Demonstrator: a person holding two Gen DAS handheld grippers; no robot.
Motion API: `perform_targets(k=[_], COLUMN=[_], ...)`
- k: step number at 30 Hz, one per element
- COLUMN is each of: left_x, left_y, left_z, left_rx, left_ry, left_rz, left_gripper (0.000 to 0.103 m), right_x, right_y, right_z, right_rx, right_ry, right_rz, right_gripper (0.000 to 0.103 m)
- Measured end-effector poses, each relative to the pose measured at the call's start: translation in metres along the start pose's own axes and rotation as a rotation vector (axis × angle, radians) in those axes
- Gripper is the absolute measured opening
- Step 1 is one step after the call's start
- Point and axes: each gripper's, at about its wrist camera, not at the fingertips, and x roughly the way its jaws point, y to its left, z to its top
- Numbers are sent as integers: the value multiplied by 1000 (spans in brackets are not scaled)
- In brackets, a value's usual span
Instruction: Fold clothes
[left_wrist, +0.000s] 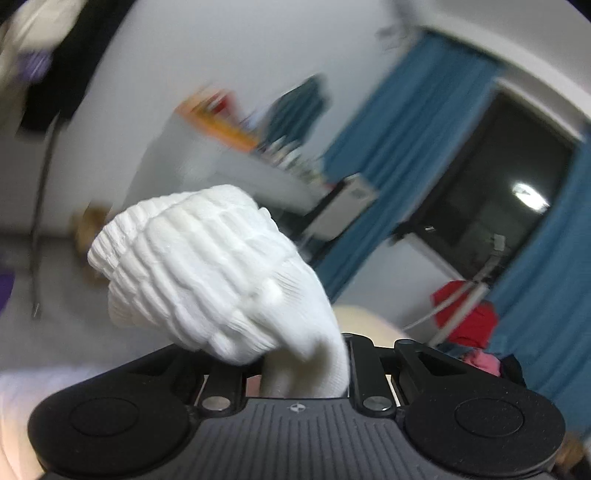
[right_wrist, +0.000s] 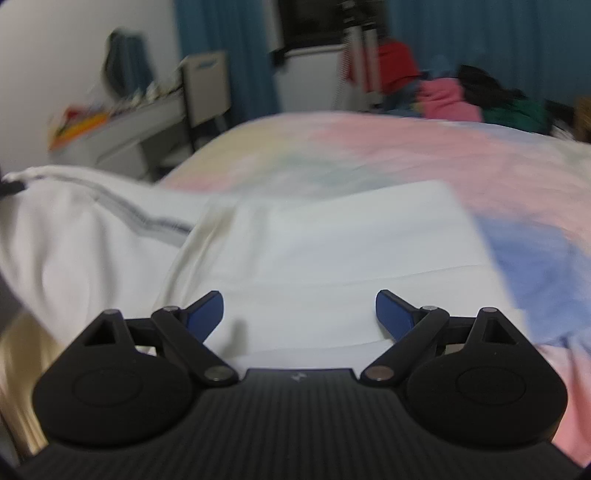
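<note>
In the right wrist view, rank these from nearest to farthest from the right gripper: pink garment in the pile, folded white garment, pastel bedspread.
From the right gripper, jaws open:
1. Folded white garment, directly ahead beneath the fingers.
2. Pastel bedspread, stretching beyond it across the middle.
3. Pink garment, in the pile at the far edge, upper right.

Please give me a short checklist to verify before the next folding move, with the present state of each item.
1. Left hand-held gripper shut on the white cuff: ok.
2. Right hand-held gripper open: ok.
3. Nothing between the right fingers: ok.
4. White garment lying flat on the bedspread: ok.
5. Pictures sharp enough to judge edges: not ok.
6. Which garment the cuff belongs to: cannot tell.
</note>
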Motion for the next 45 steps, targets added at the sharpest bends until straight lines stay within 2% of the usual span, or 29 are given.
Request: perform_targets(k=[6,11,13,16,21,24,26,28,30,31,32,34,35,40,45], left_x=[-52,-79,-84,-91,-80,-73,-68,-65,-61,-60,-60,-60,-60,-62,-52], left_y=[-127,-229,-260,-299,-333,-339,-342,-349,-356,-359,-349,-328,-317,-259,-212], left_z=[-31,-99,-134,-195,-317,-355,-380,-381,-378,-377,-368,-351,-342,-294,-264], left_rx=[174,335,399,530,833,950,1027,1037,1066,1095,1104,1121,1129,1157,1233], left_ry=[-137,-229,-247,-244,-106,-60,-29,-15,17,35,51,84,100,201,178], left_rz=[-137,-208,-245,-296,-337,-345,-350,-351,-354,-354,-359,-369,-374,-379,-339], left_gripper=[17,15,15,15,15,16,17,20,31,42,57,77,82,86,88], right_x=[-34,-54,-59,-69,-71,-57,-50,-43,-34,-28,-22,-13,-10,-13,-21], right_y=[-41,-83,-110,-153,-205,-214,-216,-221,-224,-226,-227,-224,-221,-211,-205], right_z=[15,27,28,27,16,9,5,1,0,-1,-2,-3,-3,-6,-14], right_rx=[117,212,305,466,732,761,769,801,839,856,871,887,883,874,927], right_ry=[-106,-192,-215,-248,-295,-258,-231,-232,-234,-218,-198,-162,-147,-120,-90], right_rz=[-61,-128,-145,-160,-161,-152,-104,-43,8,29,48,86,100,125,129], right_gripper=[91,91,91,91,91,91,91,91,91,91,91,91,91,91,92])
